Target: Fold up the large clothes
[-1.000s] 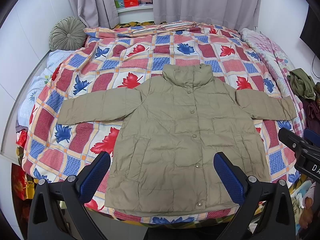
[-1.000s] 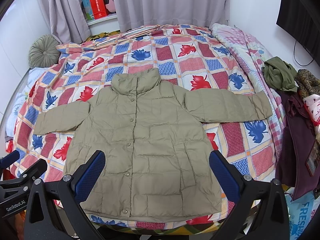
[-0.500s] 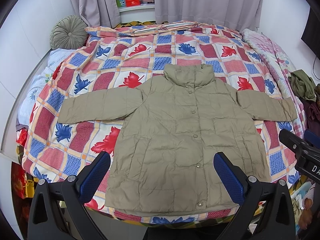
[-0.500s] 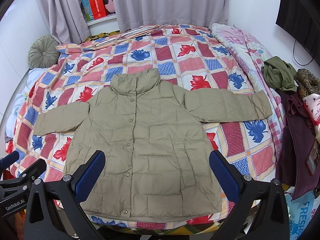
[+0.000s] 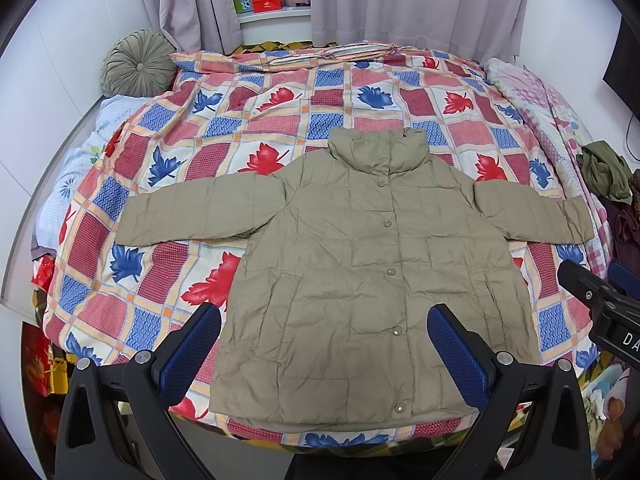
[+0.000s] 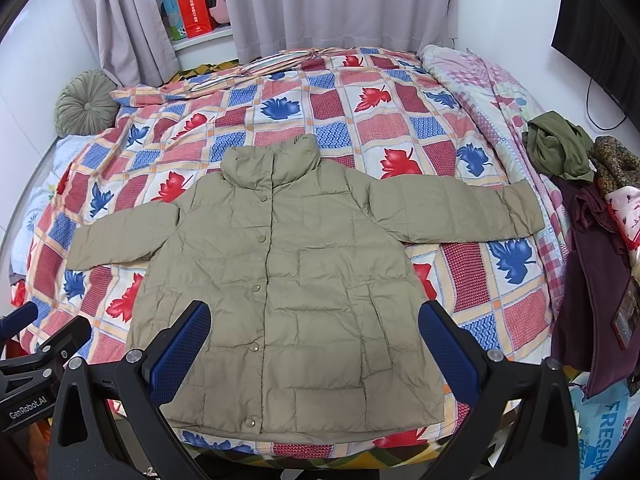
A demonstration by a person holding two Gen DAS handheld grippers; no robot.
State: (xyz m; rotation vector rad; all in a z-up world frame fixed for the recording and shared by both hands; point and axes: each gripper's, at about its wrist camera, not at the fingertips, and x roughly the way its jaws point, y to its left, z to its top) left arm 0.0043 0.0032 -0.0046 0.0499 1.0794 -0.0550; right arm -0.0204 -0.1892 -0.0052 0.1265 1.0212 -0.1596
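A khaki padded jacket (image 5: 360, 264) lies flat and buttoned on the bed, front up, collar away from me, both sleeves spread out to the sides. It also shows in the right wrist view (image 6: 296, 280). My left gripper (image 5: 324, 352) is open and empty, hovering above the jacket's hem. My right gripper (image 6: 314, 348) is open and empty too, above the hem and a little to the right of the left one. Each gripper's body shows at the edge of the other's view.
The bed has a patchwork leaf quilt (image 5: 280, 112). A round green cushion (image 5: 138, 64) sits at the far left. A pile of other clothes (image 6: 580, 184) lies along the bed's right side. Curtains (image 5: 420, 0) and a shelf stand behind the bed.
The left wrist view has shifted slightly downward, so the jacket sits a little lower in it. The jacket itself has not moved. Both grippers stay open.
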